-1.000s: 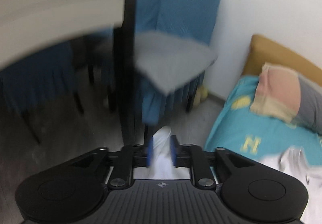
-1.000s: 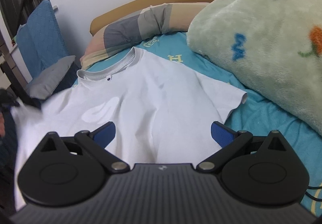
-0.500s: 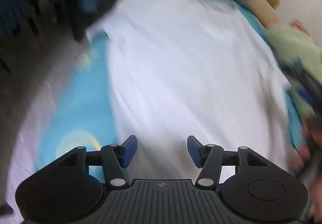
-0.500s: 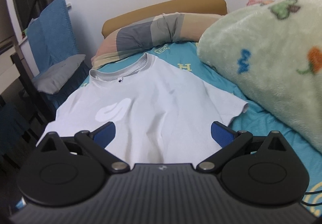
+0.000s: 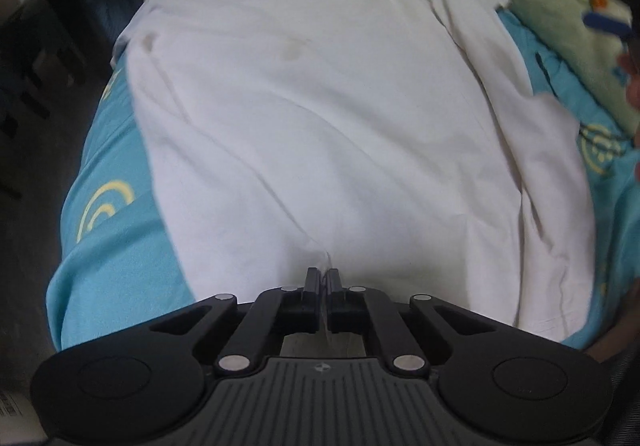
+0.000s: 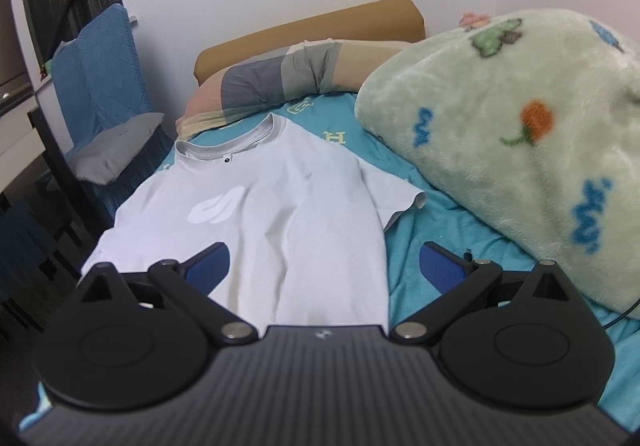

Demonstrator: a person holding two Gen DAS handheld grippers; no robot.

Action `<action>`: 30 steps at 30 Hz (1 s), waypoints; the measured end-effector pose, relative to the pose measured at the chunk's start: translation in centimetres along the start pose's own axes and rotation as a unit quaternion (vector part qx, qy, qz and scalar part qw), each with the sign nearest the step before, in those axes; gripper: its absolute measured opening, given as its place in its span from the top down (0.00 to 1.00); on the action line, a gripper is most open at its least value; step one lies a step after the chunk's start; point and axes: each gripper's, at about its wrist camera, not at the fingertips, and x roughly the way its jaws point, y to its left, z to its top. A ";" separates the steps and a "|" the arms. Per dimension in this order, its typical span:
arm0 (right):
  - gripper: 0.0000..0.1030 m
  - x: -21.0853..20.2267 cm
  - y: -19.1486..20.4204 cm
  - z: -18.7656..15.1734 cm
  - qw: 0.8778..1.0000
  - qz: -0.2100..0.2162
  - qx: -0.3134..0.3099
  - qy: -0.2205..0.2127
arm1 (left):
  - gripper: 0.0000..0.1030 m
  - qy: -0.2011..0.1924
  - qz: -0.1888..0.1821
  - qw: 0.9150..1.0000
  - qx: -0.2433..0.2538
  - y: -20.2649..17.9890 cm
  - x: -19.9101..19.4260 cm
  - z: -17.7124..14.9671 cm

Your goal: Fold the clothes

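The left hand-held gripper has swung round from the chair side of the room to the foot of the bed, and its jaws, wide apart half a second back, have just been closing and are now clenched on a small pinch of the white T-shirt at its bottom hem, the cloth puckering up between the pads. That looks like the start of a fold: with the hem caught, the lower edge can probably be carried up toward the collar. The right hand-held gripper has risen a little and hangs released above the shirt, jaws spread, nothing between them. Ahead of both grippers the shirt lies face up, mostly flat on the turquoise bed sheet, collar at the far end by the striped pillow, a pale logo on the chest, a few soft creases and faint stains. The right sleeve lies spread toward the green blanket.
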 end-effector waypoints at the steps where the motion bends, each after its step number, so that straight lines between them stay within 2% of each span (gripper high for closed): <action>1: 0.00 -0.1 0.1 0.0 1.000 -0.001 -0.004 0.000 | 0.97 0.003 -0.006 1.000 -0.012 0.7 -1.0 -0.3; 3: 0.00 -0.2 0.2 -0.1 1.000 0.002 -0.005 0.001 | 0.98 0.011 0.002 1.000 -0.025 3.6 -3.0 0.2; 5: 0.00 -0.3 0.4 0.0 1.000 0.007 -0.006 0.000 | 0.98 0.024 0.037 0.997 -0.061 7.2 -5.1 0.2; 8: 0.00 -0.3 0.9 0.2 1.000 0.019 -0.004 -0.005 | 0.97 0.057 0.102 0.987 -0.109 12.4 -6.0 0.8; 10: 0.00 -0.3 1.2 0.4 1.000 0.027 -0.002 -0.008 | 0.96 0.065 0.121 0.982 -0.129 14.4 -6.5 0.7; 12: 0.00 -0.3 1.4 0.4 0.999 0.033 -0.003 -0.008 | 0.94 0.054 0.121 0.981 -0.144 14.8 -7.2 0.6; 14: 0.00 -0.5 1.5 0.4 0.999 0.037 -0.005 -0.008 | 0.76 0.032 0.124 0.981 -0.143 13.7 -8.2 0.9; 18: 0.00 -0.9 1.6 0.5 0.999 0.046 -0.003 -0.012 | 0.49 -0.023 0.101 0.985 -0.140 11.6 -8.4 3.4; 19: 0.00 -1.0 1.6 0.6 0.999 0.048 -0.002 -0.014 | 0.40 -0.039 0.094 0.985 -0.141 11.1 -8.6 3.9; 21: 0.00 -1.2 1.6 0.7 0.999 0.050 -0.001 -0.020 | 0.35 -0.081 0.087 0.984 -0.133 9.6 -9.2 5.2; 23: 0.00 -1.4 1.6 0.7 0.998 0.053 -0.001 -0.026 | 0.22 -0.131 0.082 0.981 -0.115 7.6 -9.4 6.5; 27: 0.00 -1.7 1.5 0.7 0.997 0.062 0.003 -0.038 | 0.17 -0.212 0.068 0.972 -0.080 3.8 -9.5 8.7; 30: 0.00 -1.9 1.5 0.9 0.996 0.068 0.002 -0.051 | 0.08 -0.256 0.050 0.963 -0.066 2.5 -6.9 10.1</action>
